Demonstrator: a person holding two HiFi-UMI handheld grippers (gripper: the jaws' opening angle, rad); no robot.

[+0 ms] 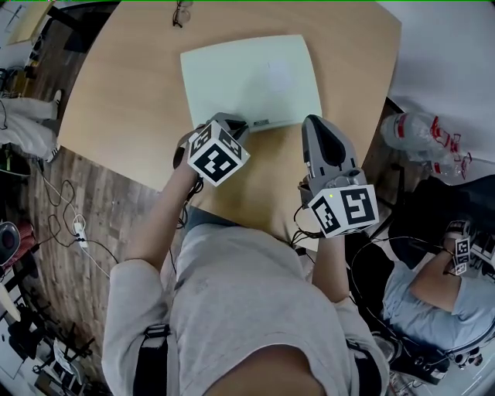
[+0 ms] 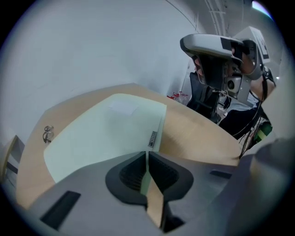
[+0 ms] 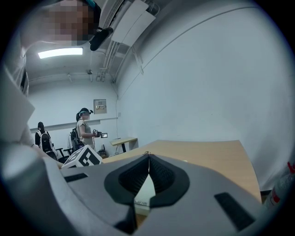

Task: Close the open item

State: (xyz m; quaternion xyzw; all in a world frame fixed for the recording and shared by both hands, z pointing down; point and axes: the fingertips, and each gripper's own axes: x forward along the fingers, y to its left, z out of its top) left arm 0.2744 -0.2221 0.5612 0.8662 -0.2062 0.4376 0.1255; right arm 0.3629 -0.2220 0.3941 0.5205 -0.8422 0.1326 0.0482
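A flat pale green laptop-like case lies closed on the round wooden table, with a small label tab on its near edge. My left gripper rests at the case's near left corner, its jaws drawn together with only a thin slit between the tips. In the left gripper view the green lid stretches away beyond the jaws. My right gripper hovers just off the case's near right corner, shut with nothing in it. Nothing shows between either pair of pads.
A pair of glasses lies at the table's far edge. Plastic bottles sit off the table to the right, above a seated person. Cables run over the wooden floor on the left. Another person stands far back.
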